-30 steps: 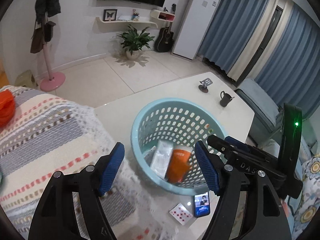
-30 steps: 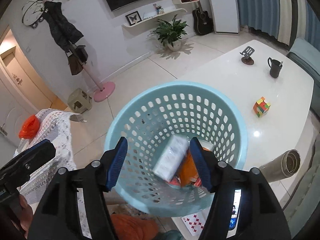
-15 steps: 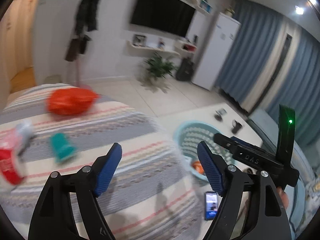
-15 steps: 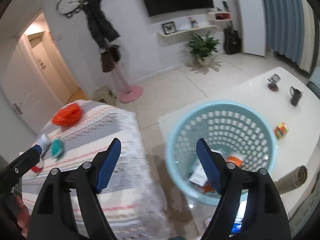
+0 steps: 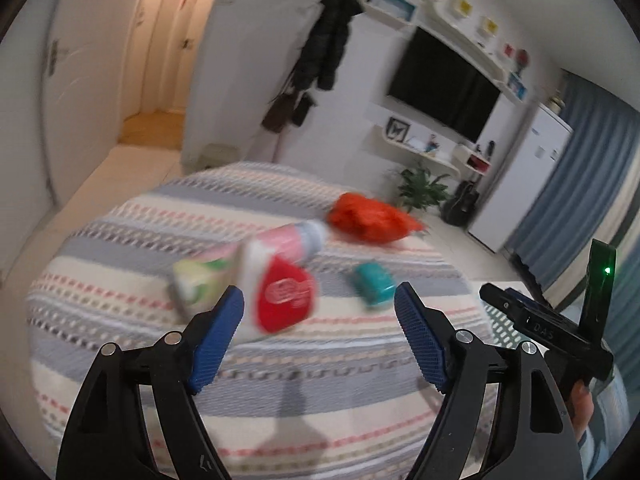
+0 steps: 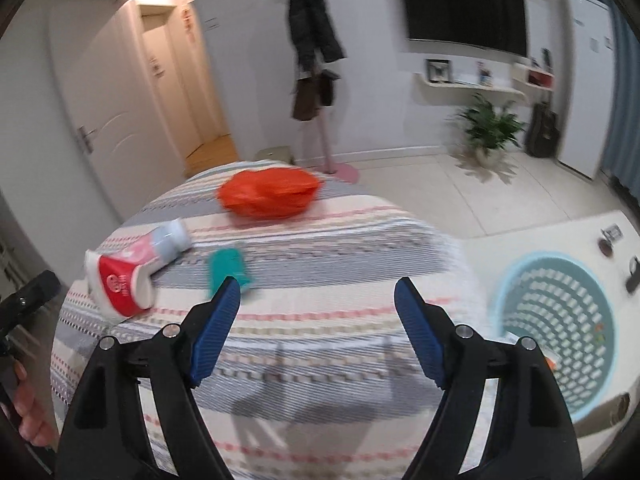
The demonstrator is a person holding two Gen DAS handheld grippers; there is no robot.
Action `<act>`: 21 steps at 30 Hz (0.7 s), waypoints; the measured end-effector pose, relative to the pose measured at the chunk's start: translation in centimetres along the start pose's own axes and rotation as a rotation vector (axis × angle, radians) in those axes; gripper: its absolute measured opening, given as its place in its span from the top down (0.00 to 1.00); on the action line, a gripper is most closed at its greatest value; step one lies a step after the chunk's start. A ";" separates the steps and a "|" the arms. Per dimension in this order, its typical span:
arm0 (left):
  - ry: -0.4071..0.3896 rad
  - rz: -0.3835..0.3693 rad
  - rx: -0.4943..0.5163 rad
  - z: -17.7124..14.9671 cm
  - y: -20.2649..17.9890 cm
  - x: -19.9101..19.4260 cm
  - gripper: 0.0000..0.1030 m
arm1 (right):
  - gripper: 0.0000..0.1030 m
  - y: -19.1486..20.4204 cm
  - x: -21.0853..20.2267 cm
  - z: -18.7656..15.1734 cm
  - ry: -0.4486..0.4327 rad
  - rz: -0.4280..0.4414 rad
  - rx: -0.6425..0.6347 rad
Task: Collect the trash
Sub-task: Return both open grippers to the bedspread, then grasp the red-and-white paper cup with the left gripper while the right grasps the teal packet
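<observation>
Trash lies on a round surface under a striped knitted cover (image 5: 280,400): a crumpled orange bag (image 5: 368,220), a pink tube (image 5: 296,240), a red-and-white pack (image 5: 280,300), a green-and-white pack (image 5: 196,284) and a small teal item (image 5: 372,286). My left gripper (image 5: 318,320) hovers open and empty just short of the red pack. My right gripper (image 6: 318,316) is open and empty too, with the teal item (image 6: 228,268) beyond its left finger and the orange bag (image 6: 268,192) farther back. The pale blue basket (image 6: 560,320) stands at the right, with some trash low inside.
The basket rests on a white table (image 6: 540,232) with a dark mug (image 6: 632,280) and a small stand. Behind are a coat rack (image 6: 316,60), a potted plant (image 6: 488,124), a TV and an open doorway. A hand (image 6: 28,412) holds the left tool.
Both views have swung left, from over the basket to over the striped cover with its trash. Both grippers' jaws stand wider than a second ago. The basket has slid to the right edge.
</observation>
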State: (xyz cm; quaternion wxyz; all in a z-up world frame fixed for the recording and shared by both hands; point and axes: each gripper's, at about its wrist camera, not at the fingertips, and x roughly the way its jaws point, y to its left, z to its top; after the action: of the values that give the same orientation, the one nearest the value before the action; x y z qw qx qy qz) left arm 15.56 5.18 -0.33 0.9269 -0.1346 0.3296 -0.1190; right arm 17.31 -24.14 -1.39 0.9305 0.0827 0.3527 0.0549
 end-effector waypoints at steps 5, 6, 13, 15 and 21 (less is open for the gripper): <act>0.113 -0.083 -0.038 -1.6 3.1 2.4 0.26 | 0.27 2.6 3.7 -1.4 0.006 0.036 -0.010; 0.120 -0.073 -0.035 -1.7 3.3 3.0 0.26 | 0.27 2.9 4.1 -1.6 0.016 0.039 -0.007; 0.130 -0.005 -0.028 -1.2 4.3 5.7 0.26 | 0.27 3.2 5.2 -1.9 0.044 0.023 -0.027; 0.140 -0.006 -0.033 -1.1 4.4 6.4 0.26 | 0.27 3.0 5.9 -2.0 0.069 0.028 -0.017; 0.155 -0.020 -0.050 -0.2 5.0 8.2 0.28 | 0.27 3.3 5.9 -2.0 0.068 0.037 -0.044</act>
State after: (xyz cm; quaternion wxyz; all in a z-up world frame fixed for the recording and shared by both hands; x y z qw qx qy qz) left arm 22.27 7.27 -6.91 0.8938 -0.1514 0.4017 -0.1301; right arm 20.22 -19.69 -6.10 0.9183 0.0670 0.3814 0.0827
